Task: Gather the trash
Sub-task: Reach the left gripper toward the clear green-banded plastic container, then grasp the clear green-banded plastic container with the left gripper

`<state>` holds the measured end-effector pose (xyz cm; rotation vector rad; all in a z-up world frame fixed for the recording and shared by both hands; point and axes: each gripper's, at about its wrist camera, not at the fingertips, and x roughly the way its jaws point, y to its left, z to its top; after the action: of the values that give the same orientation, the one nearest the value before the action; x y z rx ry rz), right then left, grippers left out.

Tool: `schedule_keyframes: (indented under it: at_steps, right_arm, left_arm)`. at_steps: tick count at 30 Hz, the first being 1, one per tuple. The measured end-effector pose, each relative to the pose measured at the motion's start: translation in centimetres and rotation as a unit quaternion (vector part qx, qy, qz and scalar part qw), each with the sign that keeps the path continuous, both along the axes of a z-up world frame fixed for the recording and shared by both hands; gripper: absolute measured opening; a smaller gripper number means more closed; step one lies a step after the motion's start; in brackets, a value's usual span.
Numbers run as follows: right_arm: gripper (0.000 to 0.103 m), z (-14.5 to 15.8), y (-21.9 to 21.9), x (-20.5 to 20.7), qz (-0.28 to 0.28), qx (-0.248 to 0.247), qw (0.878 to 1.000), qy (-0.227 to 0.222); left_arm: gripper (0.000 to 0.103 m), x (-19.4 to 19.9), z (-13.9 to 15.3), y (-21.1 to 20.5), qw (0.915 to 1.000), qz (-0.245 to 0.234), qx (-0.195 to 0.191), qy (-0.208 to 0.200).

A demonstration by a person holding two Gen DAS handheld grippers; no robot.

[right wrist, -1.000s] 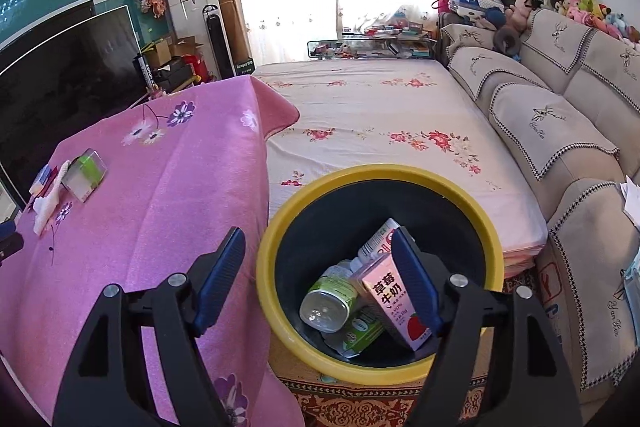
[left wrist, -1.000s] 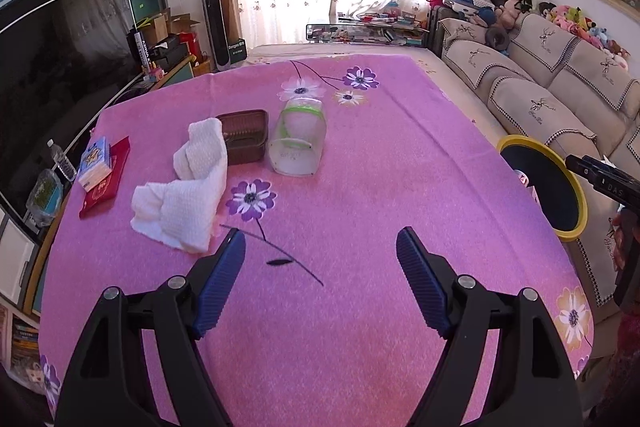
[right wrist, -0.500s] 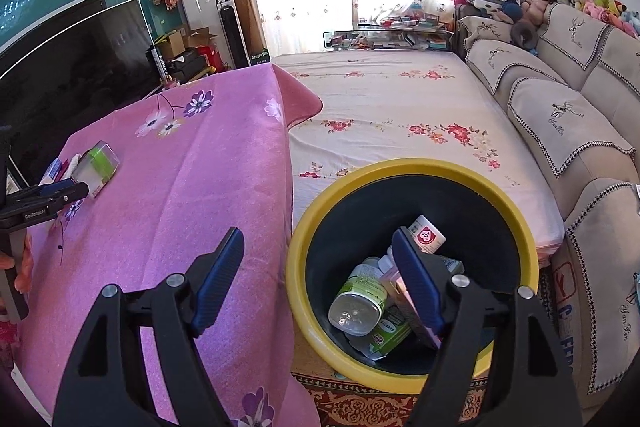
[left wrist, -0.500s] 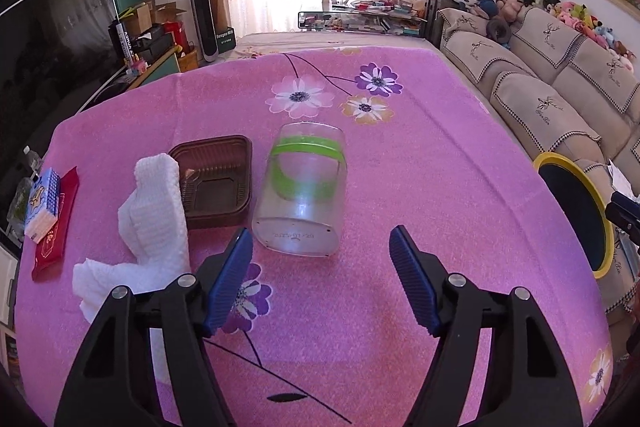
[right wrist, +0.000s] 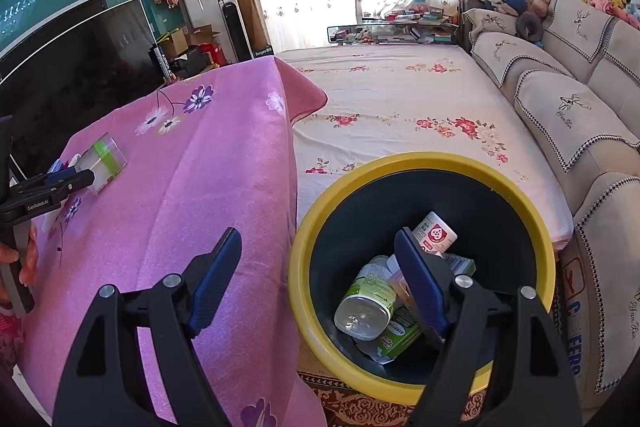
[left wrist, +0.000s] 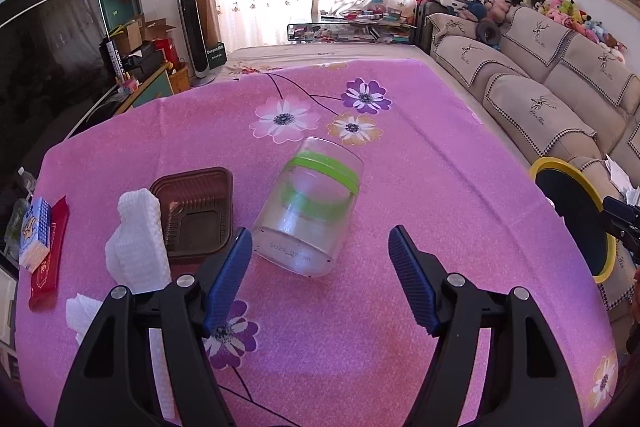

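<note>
In the left wrist view, the left gripper (left wrist: 320,263) hangs low over the pink cloth (left wrist: 420,187) with its blue fingers (left wrist: 230,279) spread wide and nothing between them. Just beyond the tips, at 12 o'clock, a clear jar (left wrist: 310,211) with a green band lies on its side, base toward the camera; it sits nearer the left finger than the right, and contact cannot be told. At 10 o'clock from the jar a brown tray (left wrist: 196,211) rests flat, touching a white towel (left wrist: 138,247) on its near left side. Farther out at 9 o'clock a red packet (left wrist: 50,259) lies at the cloth's edge with a small blue-and-white pack (left wrist: 36,233) on top. At 3 o'clock, beyond the cloth's edge, the yellow-rimmed bin (left wrist: 576,215) shows, and the sofa (left wrist: 552,99) runs behind it toward 1 o'clock.

In the right wrist view, the right gripper (right wrist: 320,283) is held with fingers (right wrist: 216,279) wide apart and empty, the right finger over the bin (right wrist: 400,163), the left over the cloth (right wrist: 208,187). Inside the bin lie a green-labelled can (right wrist: 366,301), cartons (right wrist: 434,235) and other packaging. At 10 o'clock the jar (right wrist: 104,161) lies on the cloth with the left gripper (right wrist: 68,179) at it. At 12 o'clock a flowered sheet (right wrist: 400,99) stretches away.
</note>
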<state>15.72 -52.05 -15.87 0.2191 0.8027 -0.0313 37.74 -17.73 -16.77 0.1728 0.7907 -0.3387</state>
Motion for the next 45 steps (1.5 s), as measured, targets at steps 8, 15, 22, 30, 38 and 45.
schedule_keyframes:
  at_steps: [8, 15, 22, 30, 38, 45]
  right_arm:
    - [0.075, -0.4, -0.6, -0.2, -0.005, 0.003, 1.0, 0.003]
    - [0.075, -0.7, -0.5, 0.0, -0.002, 0.005, 1.0, 0.006]
    - [0.075, -1.0, -0.8, 0.2, -0.003, 0.007, 1.0, 0.011]
    - [0.075, -1.0, -0.2, 0.2, 0.008, 0.009, 1.0, 0.01]
    - [0.075, -0.9, -0.2, -0.3, 0.006, 0.013, 1.0, 0.009]
    - [0.075, -0.7, -0.8, -1.1, 0.002, 0.021, 1.0, 0.008]
  left_arm:
    - [0.085, 1.5, -0.7, -1.4, 0.9987, -0.022, 0.045, -0.01]
    - [0.085, 3.1, -1.1, -1.4, 0.9982, -0.013, 0.053, -0.024]
    - [0.077, 1.9, -0.7, -2.2, 0.9979, -0.058, 0.03, 0.004]
    - [0.076, 3.4, -1.5, -2.2, 0.9985, -0.029, 0.047, -0.001]
    - [0.054, 4.0, -1.9, -3.0, 0.9977, -0.041, 0.053, 0.007]
    - [0.052, 1.8, -0.6, -2.9, 0.999, -0.021, 0.04, -0.002]
